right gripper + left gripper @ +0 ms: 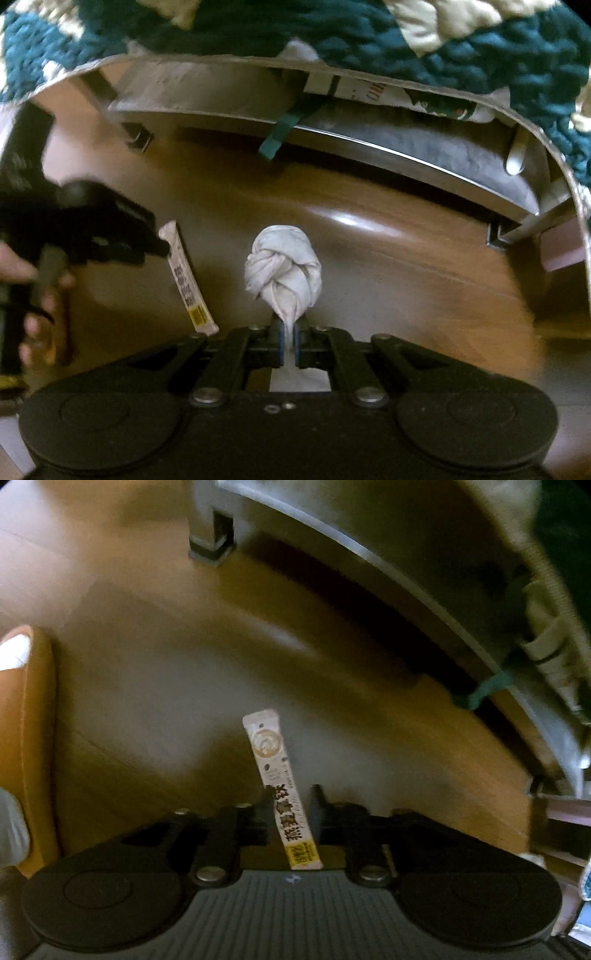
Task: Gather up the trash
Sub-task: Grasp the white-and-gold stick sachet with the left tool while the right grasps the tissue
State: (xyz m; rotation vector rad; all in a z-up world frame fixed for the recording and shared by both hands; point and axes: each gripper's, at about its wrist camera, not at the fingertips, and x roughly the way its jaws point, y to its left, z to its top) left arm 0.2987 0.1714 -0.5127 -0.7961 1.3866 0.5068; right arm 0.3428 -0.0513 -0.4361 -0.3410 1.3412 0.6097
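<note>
The left hand-held gripper [290, 805] pinches a sachet [275, 771] loosely, clear of the floor [147, 664]; the right hand-held gripper [287, 332] is clamped on a knotted tissue [282, 264]. Tighten the left grip before carrying both to a bin.

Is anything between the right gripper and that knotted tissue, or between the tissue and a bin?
Nothing between them: the right gripper is shut on the tail of the tissue. No bin is in view, so that path cannot be judged.
</note>
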